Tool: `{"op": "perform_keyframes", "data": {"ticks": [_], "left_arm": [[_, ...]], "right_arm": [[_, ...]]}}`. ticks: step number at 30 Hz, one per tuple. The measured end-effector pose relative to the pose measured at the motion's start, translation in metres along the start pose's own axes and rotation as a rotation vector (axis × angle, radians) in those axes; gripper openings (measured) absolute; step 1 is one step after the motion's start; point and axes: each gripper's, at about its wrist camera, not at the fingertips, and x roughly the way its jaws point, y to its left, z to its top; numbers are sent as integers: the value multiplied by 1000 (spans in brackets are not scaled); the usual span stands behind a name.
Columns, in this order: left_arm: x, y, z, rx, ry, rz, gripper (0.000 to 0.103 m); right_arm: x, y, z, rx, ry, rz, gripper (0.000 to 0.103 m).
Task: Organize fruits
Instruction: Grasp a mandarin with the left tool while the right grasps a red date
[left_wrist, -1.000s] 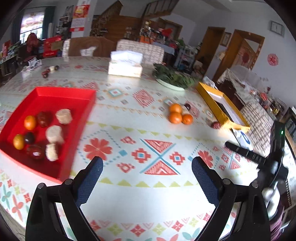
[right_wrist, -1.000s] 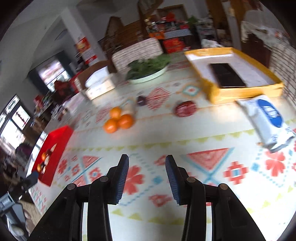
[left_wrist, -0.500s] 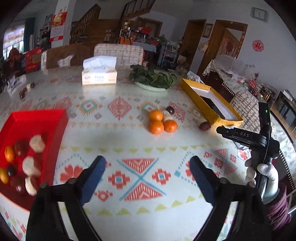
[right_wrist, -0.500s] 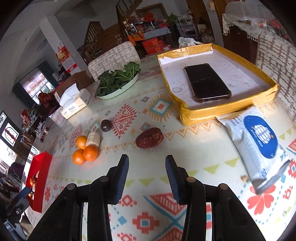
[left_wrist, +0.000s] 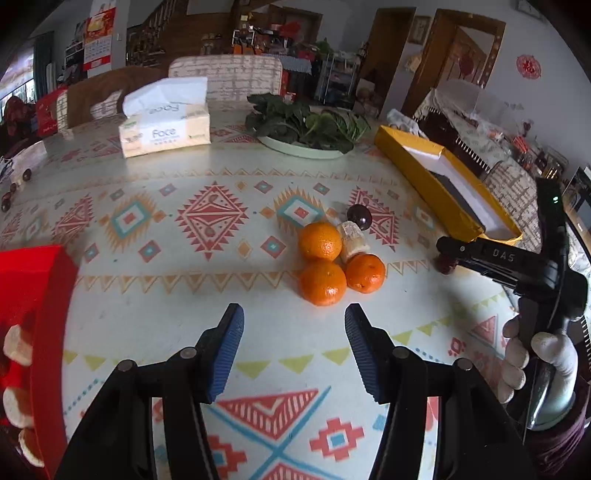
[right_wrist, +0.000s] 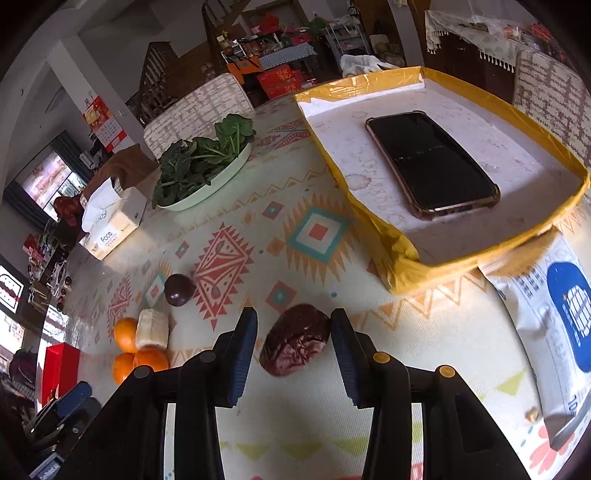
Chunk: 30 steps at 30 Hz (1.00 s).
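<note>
Fruits scattered on patterned surface (left_wrist: 155, 295): wrinkled dark red fruit (right_wrist: 295, 339) sits between spread jaws of right gripper (right_wrist: 293, 332), not pinched. Three oranges (left_wrist: 323, 258), pale chunk (left_wrist: 352, 240), dark plum (left_wrist: 359, 216) cluster ahead of left gripper (left_wrist: 293, 332), jaws spread, empty. Red tray (left_wrist: 33, 280) far left holds more fruit.

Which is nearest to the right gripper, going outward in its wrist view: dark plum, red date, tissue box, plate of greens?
1. Red date: between the open fingers of the right gripper.
2. Dark plum: ahead, left.
3. Plate of greens: farther back, left.
4. Tissue box: far left, roughly level with the plate; too close to call.
</note>
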Motion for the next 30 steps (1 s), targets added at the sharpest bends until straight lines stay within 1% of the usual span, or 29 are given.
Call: {"op": "perform_keyframes", "data": {"ticks": [1, 3, 4, 8, 13, 14, 15, 16, 17, 20, 23, 25, 30], "left_arm": [[6, -1, 2, 3, 9, 0, 57], [19, -3, 5, 9, 26, -2, 57], [23, -3, 6, 10, 30, -5, 57], [39, -9, 10, 20, 42, -16, 57], [45, -17, 15, 45, 30, -11, 57], [45, -18, 14, 48, 26, -6, 55], [45, -19, 14, 54, 21, 3, 44], [45, -21, 13, 69, 14, 12, 39], [45, -23, 12, 78, 14, 3, 33], [44, -29, 10, 105, 9, 36, 33], [39, -26, 9, 70, 17, 14, 33], [31, -23, 7, 47, 6, 1, 33], [-11, -6, -5, -10, -43, -20, 33]], "right_arm": [[1, 1, 1, -12, -4, -2, 45], [2, 3, -1, -35, -12, -12, 36], [3, 3, 0, -41, -14, -11, 35], [1, 3, -2, -54, -14, -3, 34], [-1, 7, -7, -80, -10, -2, 35], [-1, 9, -8, -83, -11, -5, 35], [-1, 10, -9, -87, -12, -7, 35], [-1, 11, -10, -92, -12, -7, 35], [-1, 13, -12, -100, -13, -10, 35], [-2, 18, -15, -122, -10, -12, 34], [-3, 18, -17, -108, -1, 26, 33], [-4, 19, -19, -98, -1, 72, 33], [-24, 34, -31, -127, -37, 162, 33]]}}
